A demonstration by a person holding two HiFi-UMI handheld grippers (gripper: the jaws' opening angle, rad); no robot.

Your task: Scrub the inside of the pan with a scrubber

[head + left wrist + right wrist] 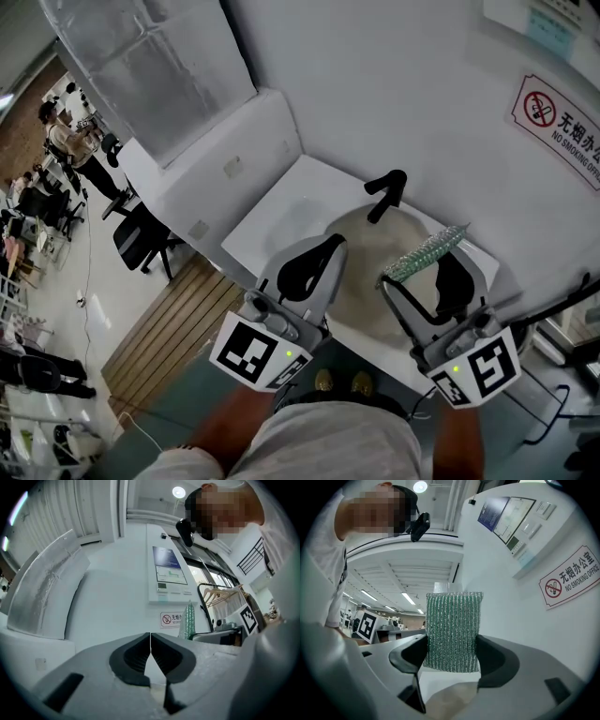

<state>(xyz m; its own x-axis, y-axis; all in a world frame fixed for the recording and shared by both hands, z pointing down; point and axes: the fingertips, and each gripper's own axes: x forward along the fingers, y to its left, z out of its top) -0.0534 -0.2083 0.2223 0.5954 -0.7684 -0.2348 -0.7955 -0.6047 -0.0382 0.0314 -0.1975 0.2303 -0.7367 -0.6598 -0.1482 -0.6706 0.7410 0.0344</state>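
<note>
1. A white counter (pixel 281 202) was shown against a white wall; the pan (pixel 361 281) was placed at 4 o'clock of centre.
2. The left gripper (pixel 150 639) was closed on nothing, jaws together; the right gripper (pixel 452 651) was clamped on the green scrubber (pixel 452 625).
3. The unheld pan could be pushed aside by scrubbing.
4. At 2 o'clock, "NO SMOKING OFFICE" was read on a sign (pixel 558 127).
</note>
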